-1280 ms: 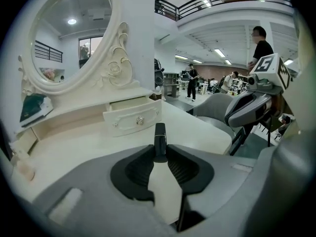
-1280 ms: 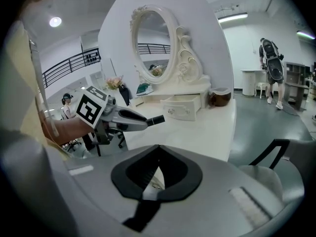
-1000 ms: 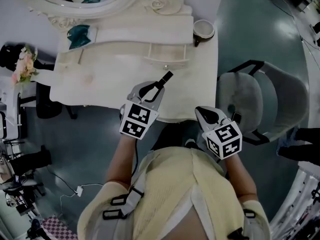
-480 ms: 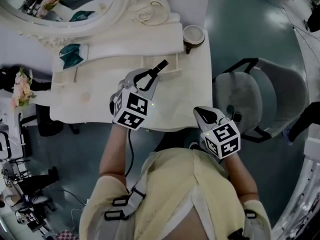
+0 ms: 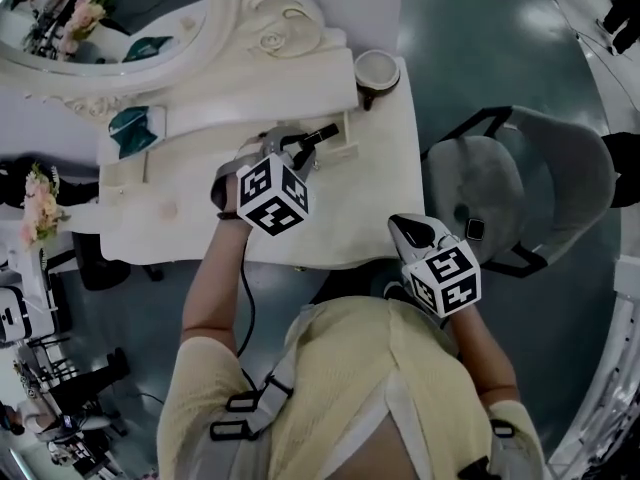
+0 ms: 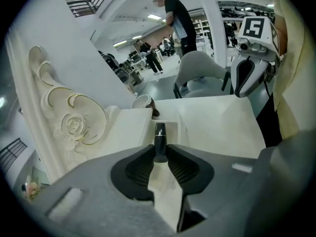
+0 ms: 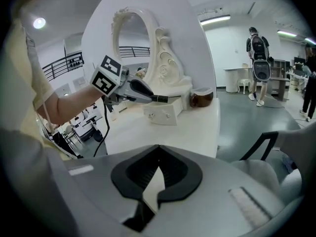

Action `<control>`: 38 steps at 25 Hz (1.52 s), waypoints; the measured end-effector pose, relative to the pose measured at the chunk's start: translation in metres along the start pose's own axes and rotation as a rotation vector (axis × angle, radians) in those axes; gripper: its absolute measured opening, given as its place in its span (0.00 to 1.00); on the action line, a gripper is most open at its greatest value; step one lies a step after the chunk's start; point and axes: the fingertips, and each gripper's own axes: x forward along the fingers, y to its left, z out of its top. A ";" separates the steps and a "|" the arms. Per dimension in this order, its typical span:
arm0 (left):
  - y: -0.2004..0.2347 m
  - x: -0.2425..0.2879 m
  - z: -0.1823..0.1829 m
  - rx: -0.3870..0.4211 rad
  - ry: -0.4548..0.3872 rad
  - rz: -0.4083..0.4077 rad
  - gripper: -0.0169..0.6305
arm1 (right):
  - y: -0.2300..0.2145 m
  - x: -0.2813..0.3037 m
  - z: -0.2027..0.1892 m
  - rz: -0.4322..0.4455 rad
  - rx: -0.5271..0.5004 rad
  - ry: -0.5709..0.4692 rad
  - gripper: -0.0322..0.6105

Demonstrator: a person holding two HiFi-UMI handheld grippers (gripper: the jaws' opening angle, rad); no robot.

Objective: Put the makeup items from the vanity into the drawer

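Here's the left gripper (image 6: 160,157) clamped on a slim black makeup tube (image 6: 160,139) — jaws barely parted, pads pinching its base — held just above the small open white drawer (image 7: 163,114) on the cream vanity top (image 5: 380,218). The right gripper (image 7: 157,169) (jaws together, nothing in them) hangs near the front edge.

Mirror (image 5: 110,18) cut by top edge; black tube (image 6: 160,138) lower end hidden.

My fingers (image 6: 140,169) pinch a slim black makeup tube (image 6: 160,138) above the white worktop (image 6: 212,122). A cup (image 6: 142,101) stands beyond, right of a carved rose (image 6: 75,127).
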 end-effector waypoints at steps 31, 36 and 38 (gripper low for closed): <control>0.005 0.040 -0.005 0.270 0.110 -0.188 0.22 | -0.008 0.008 -0.002 -0.055 0.079 0.002 0.05; 0.015 0.032 -0.005 0.215 0.055 -0.154 0.22 | 0.000 0.020 0.006 -0.041 0.065 0.003 0.05; 0.019 0.025 -0.002 0.175 0.011 -0.134 0.22 | 0.002 0.024 0.009 -0.033 0.059 0.002 0.05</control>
